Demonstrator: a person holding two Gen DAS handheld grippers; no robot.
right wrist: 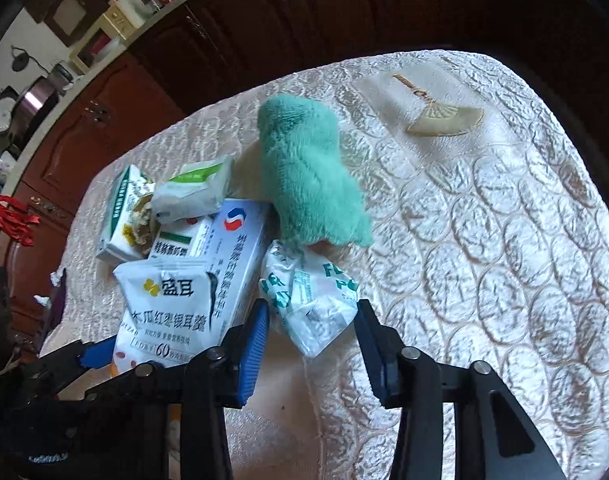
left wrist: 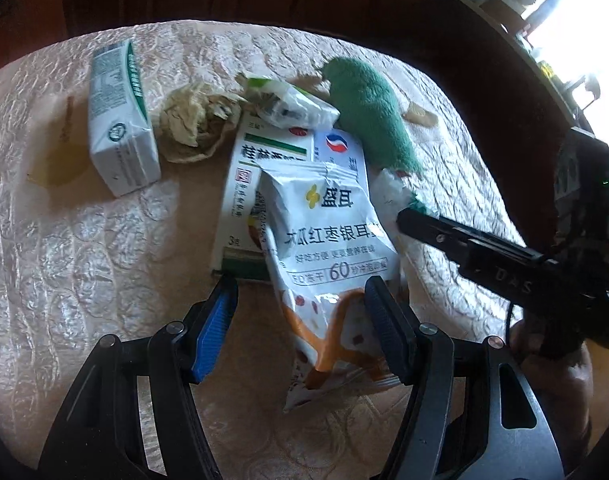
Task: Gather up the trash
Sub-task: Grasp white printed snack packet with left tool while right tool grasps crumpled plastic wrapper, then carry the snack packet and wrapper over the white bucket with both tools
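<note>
A white snack pouch [left wrist: 328,248] with Chinese print lies on a flat medicine box [left wrist: 244,184]. My left gripper [left wrist: 300,324] is open, its fingers on either side of the pouch's near end. The pouch also shows in the right wrist view [right wrist: 172,312]. My right gripper [right wrist: 310,332] is open around the near end of a crumpled white wrapper with green letters [right wrist: 308,304]. A small white-green carton [left wrist: 120,120], a crumpled paper ball [left wrist: 192,120] and another wrapper [left wrist: 292,104] lie behind.
A green plush cloth [right wrist: 308,176] lies behind the wrapper, also in the left wrist view [left wrist: 372,112]. All lie on a cream embossed tablecloth [right wrist: 484,240]. Dark wooden cabinets [right wrist: 264,20] stand beyond the table's far edge.
</note>
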